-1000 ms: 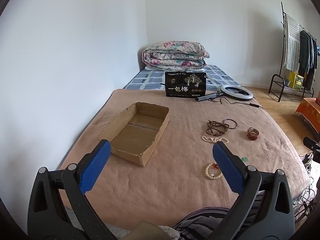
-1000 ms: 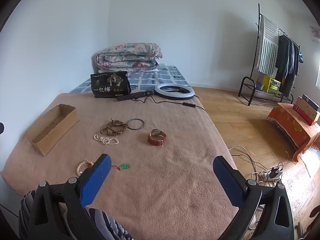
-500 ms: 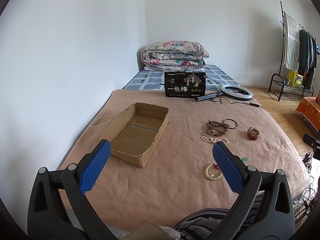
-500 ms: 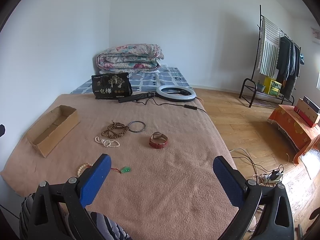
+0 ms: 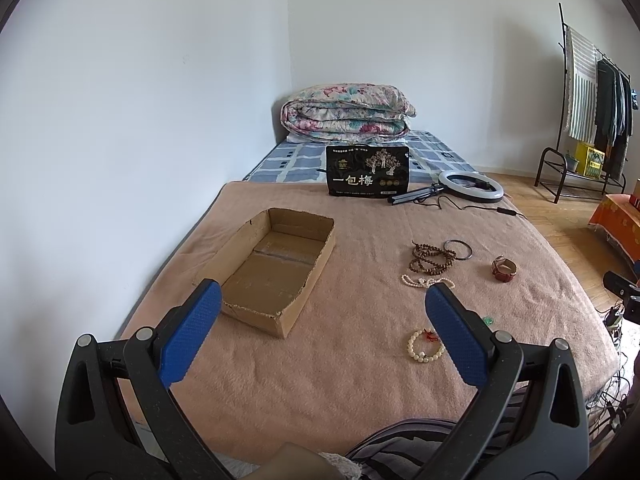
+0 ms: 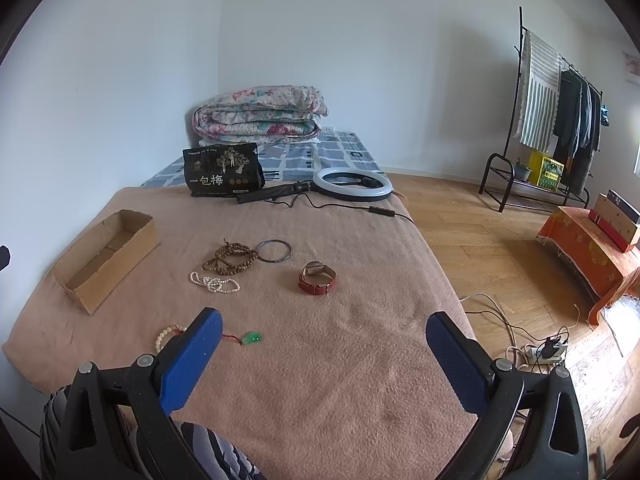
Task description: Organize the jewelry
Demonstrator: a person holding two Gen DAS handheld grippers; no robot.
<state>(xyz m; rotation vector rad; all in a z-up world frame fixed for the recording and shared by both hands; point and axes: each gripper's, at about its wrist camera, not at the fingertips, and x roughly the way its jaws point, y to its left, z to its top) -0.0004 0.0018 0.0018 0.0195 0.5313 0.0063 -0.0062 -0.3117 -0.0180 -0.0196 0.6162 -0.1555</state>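
Jewelry, loose on blanket [image 6: 340, 360], ahead of both spread, empty claws.
Risk noted: bead bracelet [image 5: 425, 345] beside left gripper [image 5: 324, 300] fingertip and green pendant [image 6: 252, 337] near right gripper [image 6: 324, 334] may be snagged by cord.

blanket [image 6: 320, 360]: fuzzy matt peach cloth under both claws | box [image 5: 276, 272]: rough matt brown cardboard, ahead of left claw [image 5: 320, 312] | claw pads [image 6: 192, 364]: blue textured rubbery; frames glossy black plastic | beads [image 6: 230, 260]: brown wood, ahead of right claw [image 6: 324, 344]; bangle [image 6: 274, 250]: dark shiny metal | floor [image 6: 500, 248]: glossy wood
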